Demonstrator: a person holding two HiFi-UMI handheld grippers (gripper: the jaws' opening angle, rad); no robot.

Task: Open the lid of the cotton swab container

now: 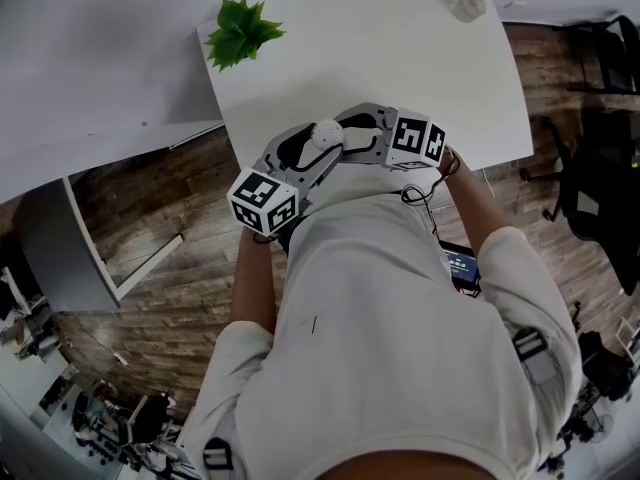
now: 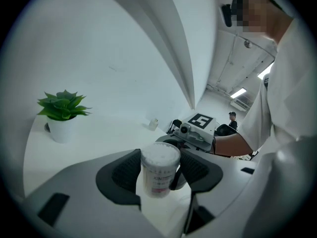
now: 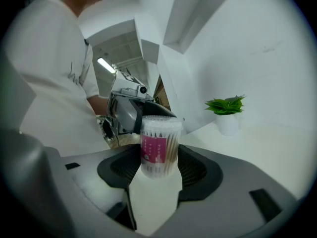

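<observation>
White bench [image 1: 400, 58] over a dark wood-plank floor [image 1: 170, 238], a black office chair [image 1: 605, 183] off to the right. At the bench's near edge, both grippers meeting from opposite sides around the cotton swab container [image 3: 160, 148]. Left gripper [image 2: 159, 165] spread wide yet closed on the container, pads against its sides high up, seemingly at the level of the lid. Right gripper [image 3: 158, 165] likewise wide and clamped on the body lower down, beside the red label [image 3: 153, 150]. Clear lid [image 3: 161, 122] seated on the rim, white swab heads [image 2: 160, 154] showing beneath it: opening not yet done, only the two-sided hold in place. Left to do, most likely: steady the body with one gripper, then pull or twist the lid off with the other. Potted plant [image 1: 241, 30] well apart at the far left corner; a small pale item [image 1: 467, 5] at the far right corner, too small to identify. Nothing near enough to hinder, apart from the two grippers crowding each other.
</observation>
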